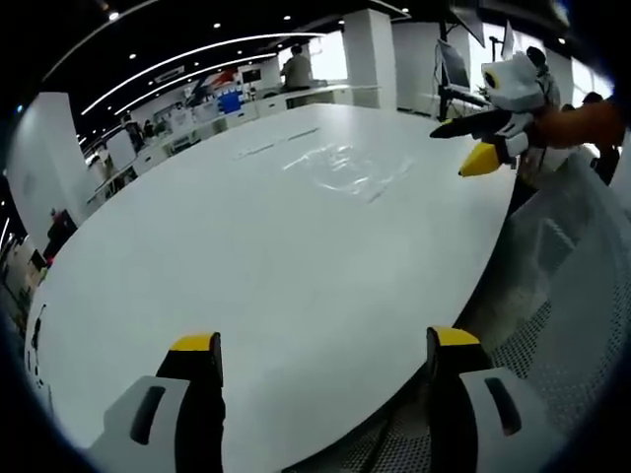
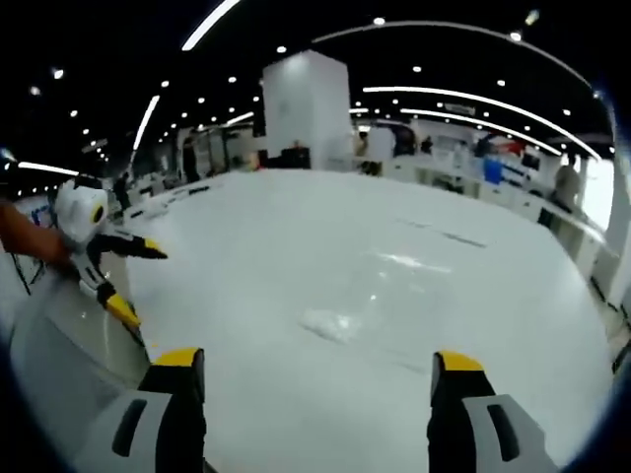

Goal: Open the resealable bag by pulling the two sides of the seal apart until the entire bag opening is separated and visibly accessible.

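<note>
A clear resealable bag lies flat on the white table, far ahead of my left gripper. That gripper stands open and holds nothing. The right gripper comes in from the right, open, hovering at the table's edge just right of the bag. In the right gripper view the bag shows as a faint crumpled sheen on the table, a short way ahead of my open right gripper. The left gripper hangs at the left, off the table's edge, jaws apart.
The table's curved edge runs along the right, with a grey mesh surface below it. A white pillar, desks and standing people are far behind the table. An orange sleeve holds the right gripper.
</note>
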